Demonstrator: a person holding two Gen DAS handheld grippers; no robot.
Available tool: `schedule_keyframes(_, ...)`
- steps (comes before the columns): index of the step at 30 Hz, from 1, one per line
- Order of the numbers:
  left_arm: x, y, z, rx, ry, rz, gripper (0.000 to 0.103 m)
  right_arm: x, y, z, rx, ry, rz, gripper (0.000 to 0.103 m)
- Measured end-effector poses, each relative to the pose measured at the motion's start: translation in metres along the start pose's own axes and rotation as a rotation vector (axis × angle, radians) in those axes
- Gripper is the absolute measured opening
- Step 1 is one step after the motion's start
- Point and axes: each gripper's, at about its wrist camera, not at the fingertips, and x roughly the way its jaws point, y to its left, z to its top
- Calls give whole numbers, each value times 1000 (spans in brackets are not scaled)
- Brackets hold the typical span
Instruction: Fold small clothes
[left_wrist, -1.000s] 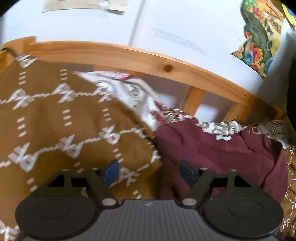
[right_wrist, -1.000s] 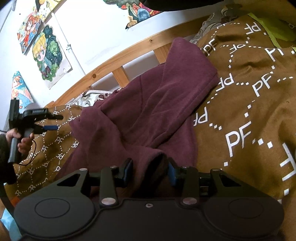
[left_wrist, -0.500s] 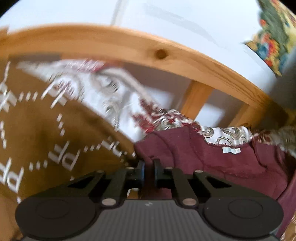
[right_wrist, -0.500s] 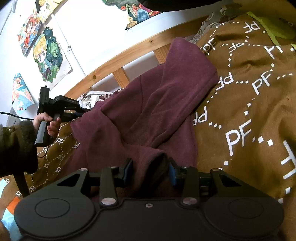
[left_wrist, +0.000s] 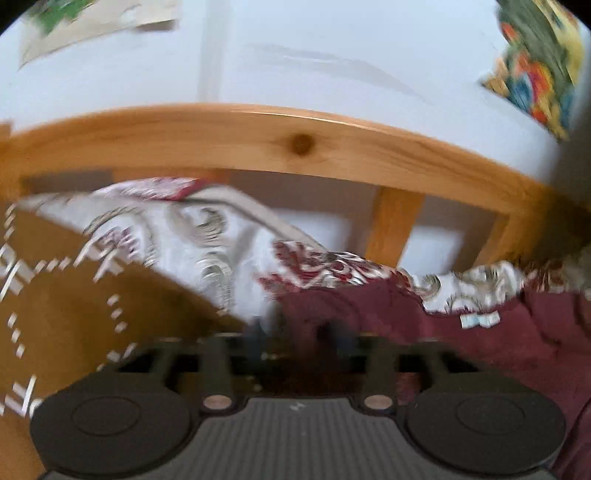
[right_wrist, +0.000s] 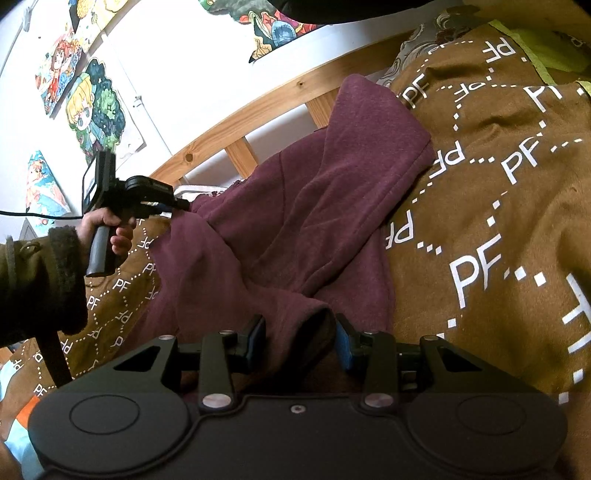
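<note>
— Since you have both views up, where is the sweater (right_wrist: 295, 206) and which way does it run?

— It lies on the brown bedspread (right_wrist: 498, 221), the one with white letters. Its long axis runs from the right gripper (right_wrist: 299, 332) away towards the wooden bed rail (right_wrist: 258, 110). In the right wrist view that is a slant from bottom left to top right. The far end is rounded and reaches nearly to the rail. The cloth is rumpled, with a deep crease down the middle.

— What is the right gripper doing?

— Its fingers (right_wrist: 343, 343) are part closed on a bunched fold at the sweater's near end. The blue pads press on that fold from both sides.

— And the left one?

— A hand (right_wrist: 107, 229) in a dark green sleeve (right_wrist: 37, 280) holds the left gripper (right_wrist: 181, 204) at the sweater's far left edge, near the rail. The tips point in at the cloth. Its jaws have just been opening.

— Is anything between them?

— The left wrist view is badly blurred. The fingers stand apart, with the maroon edge in the gap. I can't tell whether either pad touches it.

— What else is near that edge?

— A white and red patterned sheet (left_wrist: 207, 236) lies between the bedspread and the rail, just behind the sweater.
</note>
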Motion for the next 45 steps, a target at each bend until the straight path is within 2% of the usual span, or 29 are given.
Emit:
schedule_keyframes(5,-27,36,-17,-65,-20,-41,65,0,-1,0,6,0,3,42)
schedule_keyframes(7,-34,44,-24,-69,9,-83,64,0,-1,0,8,-1,4,42)
schedule_keyframes(9,-36,47,-34,-74,64,-158,64,0,-1,0,8,-1,3,42)
schedule_keyframes(11,-33,41,-41,-44,115,-191,62,0,-1,0,6,-2,2,42)
schedule_keyframes(13,-25,31,-45,6,169,-152,28,0,-1,0,4,-3,-1,42)
schedule_keyframes(14,-23,29,-47,7,181,-130,17,0,0,0,3,-3,-3,42)
schedule_keyframes(18,-45,38,-54,-112,61,-107,13,-2,4,1,-8,-4,-7,42)
schedule_keyframes(19,-50,42,-56,-140,46,-101,13,-2,6,2,-19,2,-2,35)
schedule_keyframes(20,-53,48,-58,-173,41,-97,13,-3,7,3,-32,5,0,20)
schedule_keyframes(21,-53,57,-61,-217,52,-101,13,-4,9,5,-45,4,9,15)
schedule_keyframes(23,-49,75,-65,-332,79,-107,13,-6,11,8,-38,2,46,13)
schedule_keyframes(25,-42,83,-67,-379,101,-119,14,-5,13,10,-28,9,76,12)
schedule_keyframes(29,-38,63,-61,-243,114,-83,22,-1,17,9,-55,30,54,12)
schedule_keyframes(31,-42,58,-56,-209,99,-79,36,0,17,9,-50,33,48,12)
schedule_keyframes(32,-44,56,-53,-201,84,-85,47,-1,16,9,-46,33,47,12)
schedule_keyframes(33,-47,56,-50,-194,62,-88,52,0,16,8,-41,34,45,13)
schedule_keyframes(36,-48,53,-39,-173,35,-91,52,1,11,5,-24,37,45,16)
schedule_keyframes(39,-34,43,-25,-105,49,-70,52,2,8,3,-9,35,49,17)
schedule_keyframes(40,-25,37,-21,-66,64,-51,49,3,8,3,-5,35,50,17)
schedule_keyframes(42,-10,27,-15,-3,95,-25,35,3,7,2,1,35,49,17)
schedule_keyframes(45,1,13,-12,31,75,-27,32,3,7,2,4,35,51,17)
